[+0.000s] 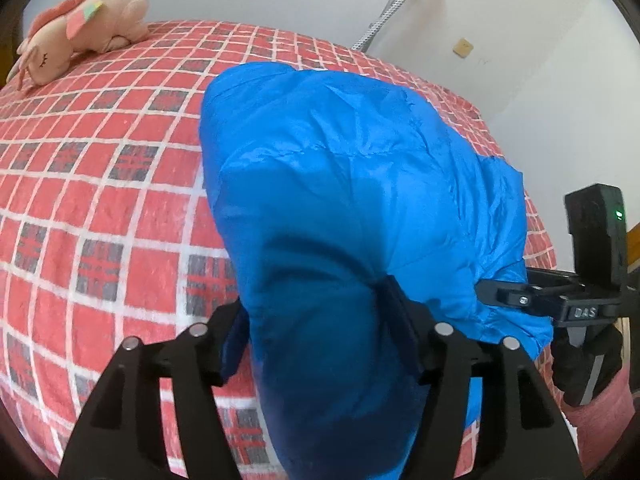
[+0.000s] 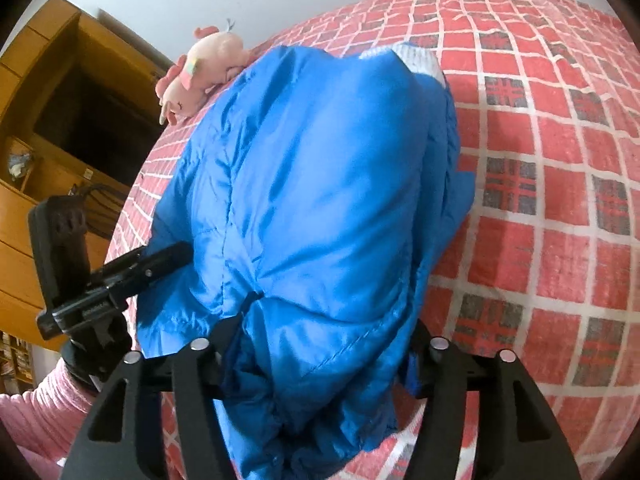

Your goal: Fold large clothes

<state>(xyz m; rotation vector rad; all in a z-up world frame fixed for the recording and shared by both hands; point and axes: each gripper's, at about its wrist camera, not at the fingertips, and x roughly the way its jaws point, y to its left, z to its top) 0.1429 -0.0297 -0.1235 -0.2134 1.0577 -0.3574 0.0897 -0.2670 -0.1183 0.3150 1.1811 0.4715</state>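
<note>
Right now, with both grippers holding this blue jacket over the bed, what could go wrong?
1. The blue jacket looks slick and puffy, so it might slide out of the left gripper or the right gripper.
2. It hangs bunched, so the fold may land crooked on the plaid bedspread.
3. A wide swing could reach the plush toy.

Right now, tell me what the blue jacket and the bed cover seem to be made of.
Blue jacket: likely thin nylon or polyester shell with puffy fill; it shines, crinkles finely and shows quilting seams. Red plaid bed cover: probably soft fleece or brushed cotton; matte and fuzzy-looking, with no sheen.
</note>
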